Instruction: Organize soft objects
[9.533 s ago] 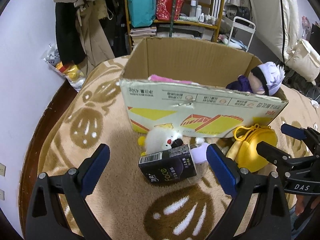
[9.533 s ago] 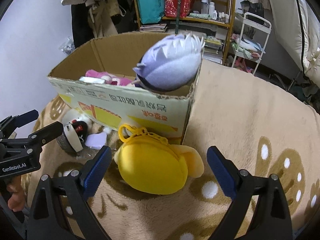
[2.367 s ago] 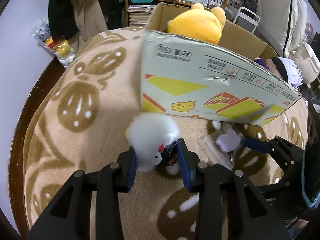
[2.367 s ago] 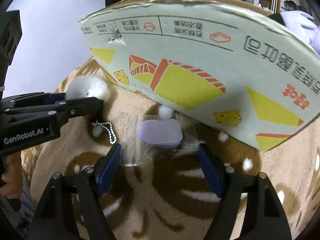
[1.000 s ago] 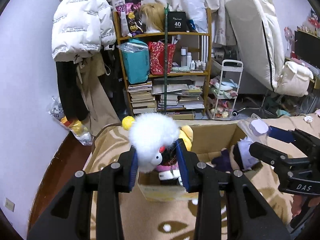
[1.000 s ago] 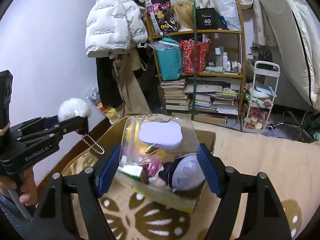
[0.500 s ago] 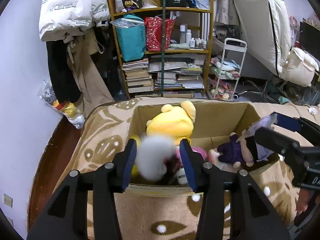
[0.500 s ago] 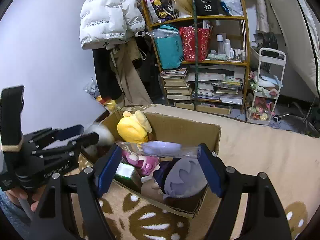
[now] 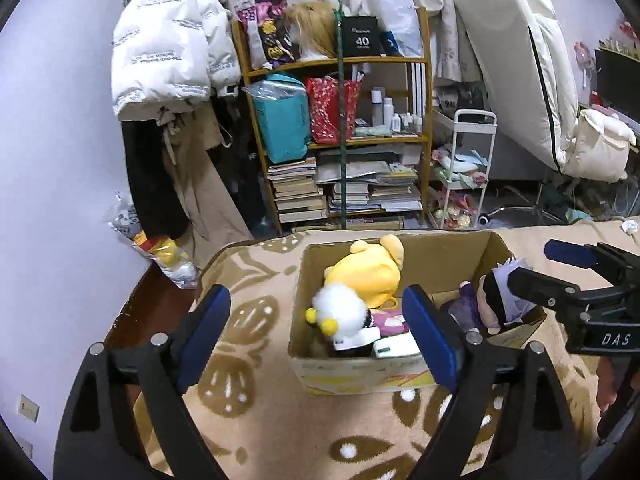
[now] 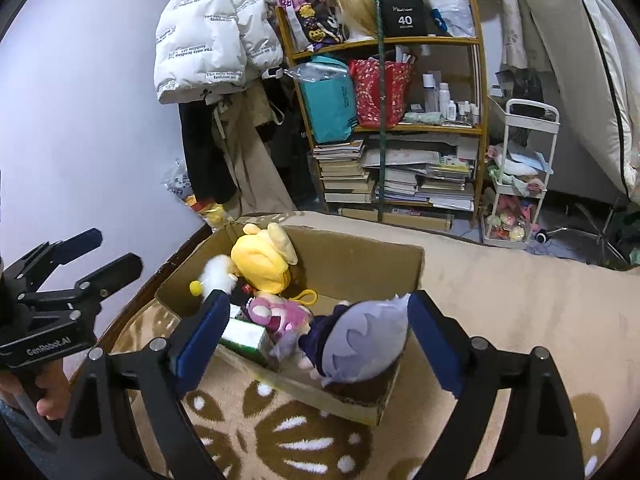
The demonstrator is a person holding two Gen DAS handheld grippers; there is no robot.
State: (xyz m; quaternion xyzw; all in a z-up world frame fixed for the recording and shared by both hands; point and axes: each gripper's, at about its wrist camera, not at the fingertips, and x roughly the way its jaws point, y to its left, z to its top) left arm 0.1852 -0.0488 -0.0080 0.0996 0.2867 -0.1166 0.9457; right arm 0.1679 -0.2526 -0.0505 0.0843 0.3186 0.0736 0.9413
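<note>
Soft, even indoor light fills the room, a little cool on the pale wall. Shadows are faint, deepest inside the cardboard box [image 9: 400, 368] ahead of the left claw [image 9: 320, 330]. No harsh glare anywhere. Both views bulge strongly, with black corners ringing each picture and straight lines bending near the rim. Focus is fairly sharp throughout, slightly grainy.

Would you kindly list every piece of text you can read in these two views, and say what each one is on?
"40": black box on the top shelf.
"DAS": body of the right tongs.
"GenRobot.AI": body of the left tongs.
"The only leading fashion art": white puffer jacket, repeated.
Teal bag, book spines and cardboard box print: too small or blurred.
</note>
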